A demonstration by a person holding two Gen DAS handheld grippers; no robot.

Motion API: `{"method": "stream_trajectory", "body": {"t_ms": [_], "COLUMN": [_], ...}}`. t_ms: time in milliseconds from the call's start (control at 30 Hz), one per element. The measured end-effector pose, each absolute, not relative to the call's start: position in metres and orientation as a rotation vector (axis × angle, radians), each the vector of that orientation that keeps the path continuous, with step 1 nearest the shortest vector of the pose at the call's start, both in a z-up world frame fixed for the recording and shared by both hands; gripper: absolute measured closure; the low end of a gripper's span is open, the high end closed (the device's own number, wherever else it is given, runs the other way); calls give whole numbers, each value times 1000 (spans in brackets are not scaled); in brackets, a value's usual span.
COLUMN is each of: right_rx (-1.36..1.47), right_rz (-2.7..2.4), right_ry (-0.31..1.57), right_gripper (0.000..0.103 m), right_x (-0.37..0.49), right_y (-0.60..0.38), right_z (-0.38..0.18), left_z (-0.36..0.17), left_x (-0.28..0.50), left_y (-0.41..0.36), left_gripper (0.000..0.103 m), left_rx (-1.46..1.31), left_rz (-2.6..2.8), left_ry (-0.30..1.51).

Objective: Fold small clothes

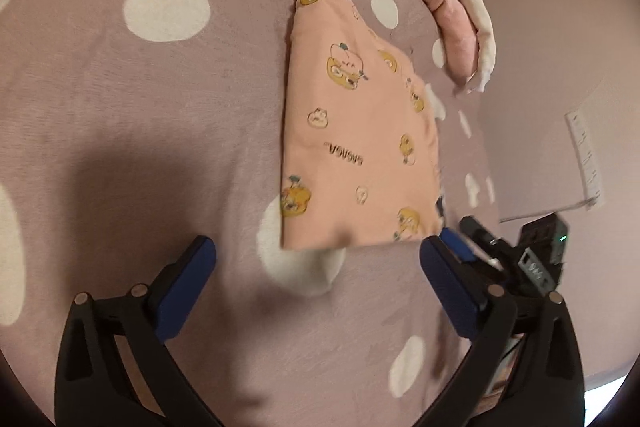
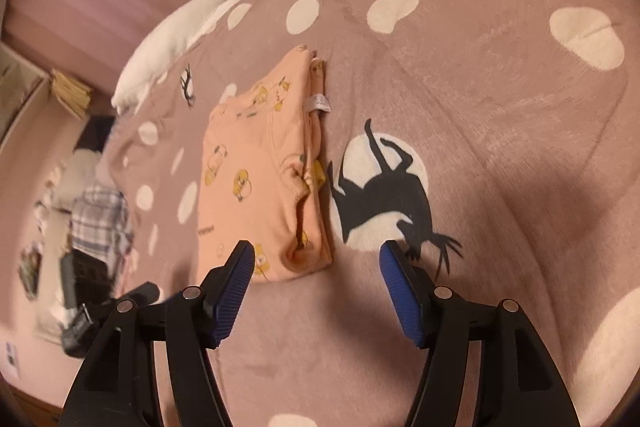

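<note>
A small peach garment (image 1: 356, 131) printed with yellow cartoon figures lies folded flat on the mauve spotted blanket (image 1: 160, 131). My left gripper (image 1: 316, 251) stands wide open just short of its near edge, with nothing between the blue pads. In the right wrist view the same folded garment (image 2: 256, 163) shows its stacked layers and a white label along the right side. My right gripper (image 2: 316, 259) is open over the garment's near corner; the left pad overlaps the cloth's edge in view and no fabric is pinched. The right gripper's fingers (image 1: 476, 231) show beside the garment in the left wrist view.
A white plush goose (image 2: 192, 15) lies along the blanket's far left edge. A rolled pink and cream cloth (image 1: 464, 35) sits beyond the garment. A black cat print (image 2: 384, 195) marks the blanket at the right. A person in a plaid shirt (image 2: 100, 223) is off the bed's left side.
</note>
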State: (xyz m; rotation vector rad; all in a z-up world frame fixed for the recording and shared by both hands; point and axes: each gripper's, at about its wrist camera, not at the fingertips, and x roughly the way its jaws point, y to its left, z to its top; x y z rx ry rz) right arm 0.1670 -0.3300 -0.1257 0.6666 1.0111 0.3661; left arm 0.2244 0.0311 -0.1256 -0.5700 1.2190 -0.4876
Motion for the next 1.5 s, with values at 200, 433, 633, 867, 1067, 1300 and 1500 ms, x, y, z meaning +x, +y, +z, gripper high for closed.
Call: {"method": "stream_trajectory", "body": {"t_ms": [200,433,633,867,1067,1300,1500], "right_rx": [707,704,700,734,745,726,696], "right_rz": [387,425,462,501,527,537,530], "right_ry": [1023,1027,1042,1052,1061,1054,1042], "right_gripper": [38,38,38,38,38,38,44], "right_x": [183,203,219,244,260,272,277], "right_y": [-331,-326,-313,-301,-294,-289,-286], "right_z": [-132,-132,-134,-138,-141,-142,-142], "left_z": [-128,-131,-136,-138,-141,-143,-143], "left_x": [245,269,283,299,311,326,331], "left_y": [25,13,4,-3,-9,-20,-21], "left_gripper": [1,1,1,1,1,2,9], "left_rx": [-592,-585,-582,-576,-570,-559,-538], "left_rz": [-517,-552,-570,-588,-588,-560,-548], "left_ry": [1201,1191,1193,1195,1175,1158,1164]}}
